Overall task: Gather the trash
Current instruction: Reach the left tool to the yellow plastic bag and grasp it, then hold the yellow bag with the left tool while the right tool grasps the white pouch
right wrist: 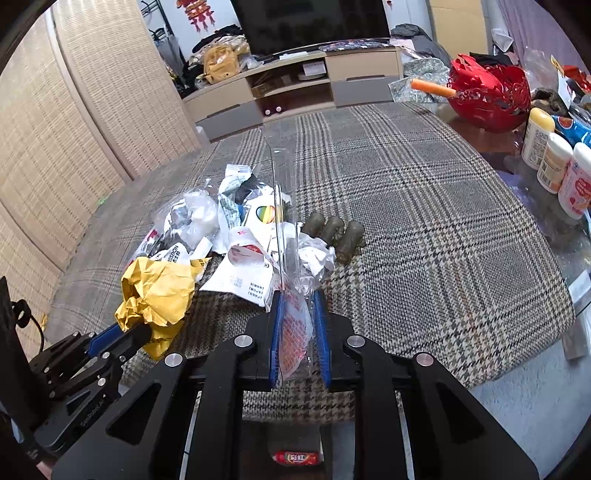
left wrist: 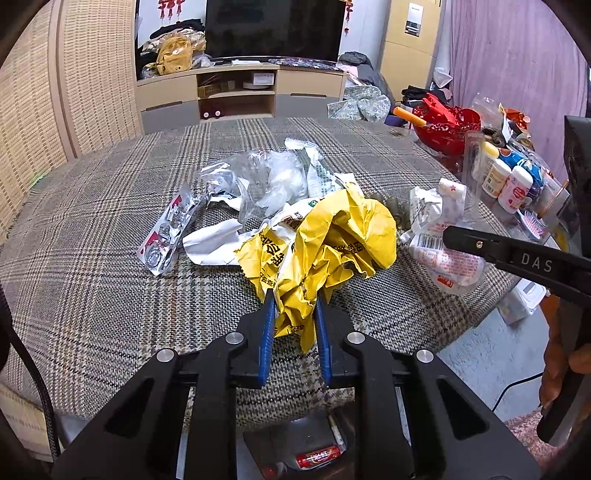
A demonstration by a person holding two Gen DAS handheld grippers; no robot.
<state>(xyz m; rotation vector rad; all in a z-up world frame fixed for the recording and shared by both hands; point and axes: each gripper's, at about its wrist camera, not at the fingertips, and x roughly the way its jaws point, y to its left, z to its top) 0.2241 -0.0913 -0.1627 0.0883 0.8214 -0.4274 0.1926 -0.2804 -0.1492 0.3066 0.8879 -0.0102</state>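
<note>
Crumpled matt yellow paper wrapper (left wrist: 332,243) – woven plaid tablecloth (left wrist: 92,277), rough.

Home living room, television (left wrist: 273,27), media cabinet (left wrist: 240,92)

Table (right wrist: 443,258), round-edged, covered in grey-brown plaid cloth.
Centre: heap of crumpled wrappers (right wrist: 236,236), clear plastic bags (left wrist: 266,181), foil blister pack (left wrist: 166,236); three dull-green cylinders (right wrist: 334,234) just beside the heap. Right edge: red openwork basket (right wrist: 487,92), white bottles (right wrist: 554,162).

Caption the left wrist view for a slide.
Left gripper pinches a crumpled yellow wrapper over the plaid tablecloth; right gripper reaches in beside the clear printed bag.
</note>
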